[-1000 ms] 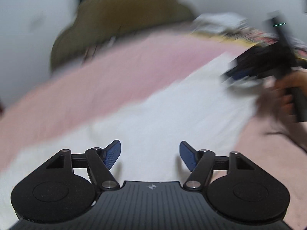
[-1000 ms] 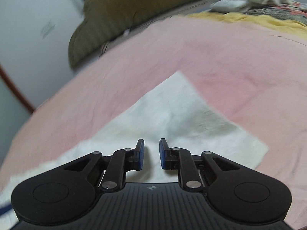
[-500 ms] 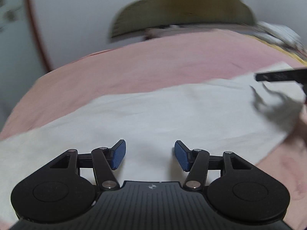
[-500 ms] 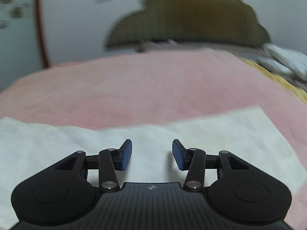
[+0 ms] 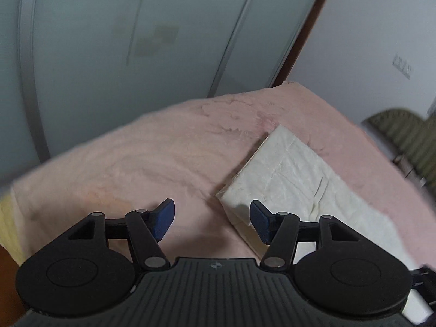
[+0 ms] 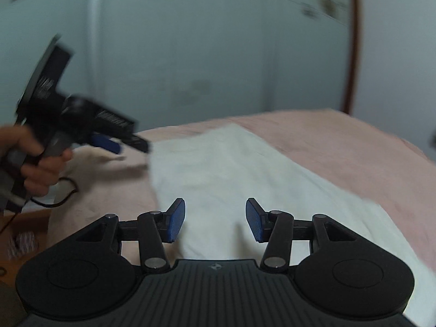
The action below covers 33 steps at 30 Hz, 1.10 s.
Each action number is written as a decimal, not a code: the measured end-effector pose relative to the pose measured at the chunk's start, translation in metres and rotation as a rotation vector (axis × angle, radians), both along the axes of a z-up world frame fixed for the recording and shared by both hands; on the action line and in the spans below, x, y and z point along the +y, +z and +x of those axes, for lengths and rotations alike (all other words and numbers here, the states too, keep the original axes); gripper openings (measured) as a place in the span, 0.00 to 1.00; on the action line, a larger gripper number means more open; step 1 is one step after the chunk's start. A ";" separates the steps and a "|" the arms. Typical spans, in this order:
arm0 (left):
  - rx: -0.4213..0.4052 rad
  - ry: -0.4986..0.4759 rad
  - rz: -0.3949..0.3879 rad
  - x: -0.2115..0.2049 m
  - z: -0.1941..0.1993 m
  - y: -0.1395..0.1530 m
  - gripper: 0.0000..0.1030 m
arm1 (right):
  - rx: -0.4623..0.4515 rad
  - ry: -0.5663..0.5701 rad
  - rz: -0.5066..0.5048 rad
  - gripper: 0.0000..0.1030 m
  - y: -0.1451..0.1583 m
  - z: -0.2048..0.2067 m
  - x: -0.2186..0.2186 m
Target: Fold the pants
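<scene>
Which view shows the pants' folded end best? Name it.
Left wrist view: the white pants show a sharp corner, layered edges and seams on the pink blanket. The right wrist view shows them larger but blurred, with no seams legible.

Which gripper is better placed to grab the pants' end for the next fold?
Left, probably. The left gripper is open beside the pants' end corner; the right gripper, also open, sits over mid-cloth.

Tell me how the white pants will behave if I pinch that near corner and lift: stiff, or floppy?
Probably floppy: the white pants lie flat on the pink blanket with soft creases, so the layers would likely sag apart. They look thin, hence light. The fuzzy blanket may drag on them if pushed. The left gripper is open, beside that corner.
</scene>
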State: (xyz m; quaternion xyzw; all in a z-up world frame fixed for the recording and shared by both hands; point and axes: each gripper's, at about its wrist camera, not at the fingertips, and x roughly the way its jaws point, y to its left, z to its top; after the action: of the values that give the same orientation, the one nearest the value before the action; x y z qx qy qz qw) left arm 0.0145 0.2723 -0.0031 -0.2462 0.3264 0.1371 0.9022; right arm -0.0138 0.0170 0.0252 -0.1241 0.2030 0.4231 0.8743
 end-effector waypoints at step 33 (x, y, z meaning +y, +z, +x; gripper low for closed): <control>-0.123 0.056 0.168 -0.017 0.002 0.015 0.16 | 0.043 -0.272 -0.036 0.15 0.007 -0.019 -0.087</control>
State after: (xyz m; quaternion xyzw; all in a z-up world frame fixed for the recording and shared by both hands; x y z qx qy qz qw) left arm 0.0161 0.2550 0.0122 -0.1867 0.2507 0.1736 0.9339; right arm -0.0330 -0.0698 0.0318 -0.1018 0.2443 0.2995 0.9167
